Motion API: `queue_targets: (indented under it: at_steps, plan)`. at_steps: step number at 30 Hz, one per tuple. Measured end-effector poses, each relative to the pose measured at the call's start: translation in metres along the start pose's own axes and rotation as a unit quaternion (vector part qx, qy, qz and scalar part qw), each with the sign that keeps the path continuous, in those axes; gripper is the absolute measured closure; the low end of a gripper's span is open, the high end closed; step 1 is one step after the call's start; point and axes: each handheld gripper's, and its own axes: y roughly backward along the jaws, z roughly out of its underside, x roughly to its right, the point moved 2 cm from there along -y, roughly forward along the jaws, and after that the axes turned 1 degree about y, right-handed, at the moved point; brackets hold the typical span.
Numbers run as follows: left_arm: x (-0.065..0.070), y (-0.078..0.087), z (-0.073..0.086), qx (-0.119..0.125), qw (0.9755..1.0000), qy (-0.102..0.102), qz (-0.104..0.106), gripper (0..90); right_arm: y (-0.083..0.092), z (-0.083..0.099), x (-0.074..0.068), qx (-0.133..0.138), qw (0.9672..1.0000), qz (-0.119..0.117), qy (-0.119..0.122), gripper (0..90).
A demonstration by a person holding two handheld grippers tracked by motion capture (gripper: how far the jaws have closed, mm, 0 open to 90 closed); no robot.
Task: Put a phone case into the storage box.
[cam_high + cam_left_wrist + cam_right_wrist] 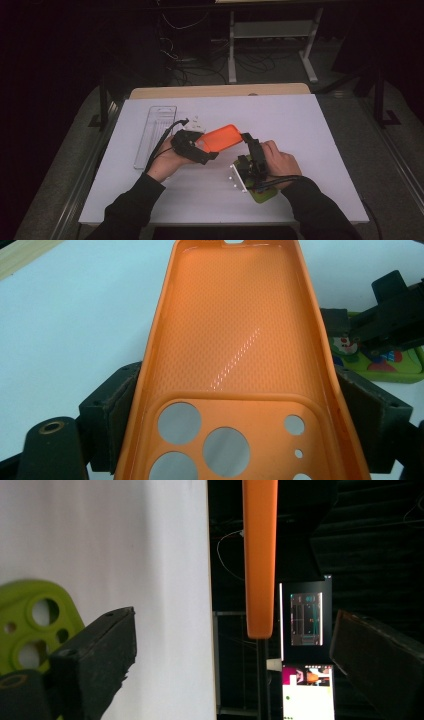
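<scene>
- White table [300, 125], dark room behind.
- Left gripper [197, 147] clamps the orange phone case [220, 138] mid-table, sticking out toward 2 o'clock.
- Right gripper [251, 150], jaws wide apart, grips nothing; case end sits between them.
- Green case [262, 196] lies at 5 o'clock.

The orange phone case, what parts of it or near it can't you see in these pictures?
- Orange phone case: its outer back is hidden in the left gripper view, which shows the inside; the bottom edge cuts off the camera holes.
- Same case in the right gripper view: edge-on, top cut off.
- Green case: mostly covered by the right gripper and hand in the high view.
- Clear tray: contents too faint to tell.
</scene>
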Motion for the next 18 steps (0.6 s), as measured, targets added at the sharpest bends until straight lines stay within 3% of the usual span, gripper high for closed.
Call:
queue_targets:
  at_steps: [7,8,18]
  plan:
    - [0.001,-0.002,0.000,-0.005,1.0000,-0.007,0.003,15.4,-0.001,-0.013,0.000,0.014,0.9997,0.011,0.019,18.7]
    - [0.001,-0.002,0.000,-0.006,0.9999,-0.008,0.004,15.4,-0.001,-0.014,-0.001,0.017,0.9997,0.011,0.011,20.8]
    - [0.002,-0.002,0.001,-0.011,0.9998,-0.014,0.007,15.4,-0.006,-0.018,-0.004,0.016,0.9996,0.018,0.017,45.6]
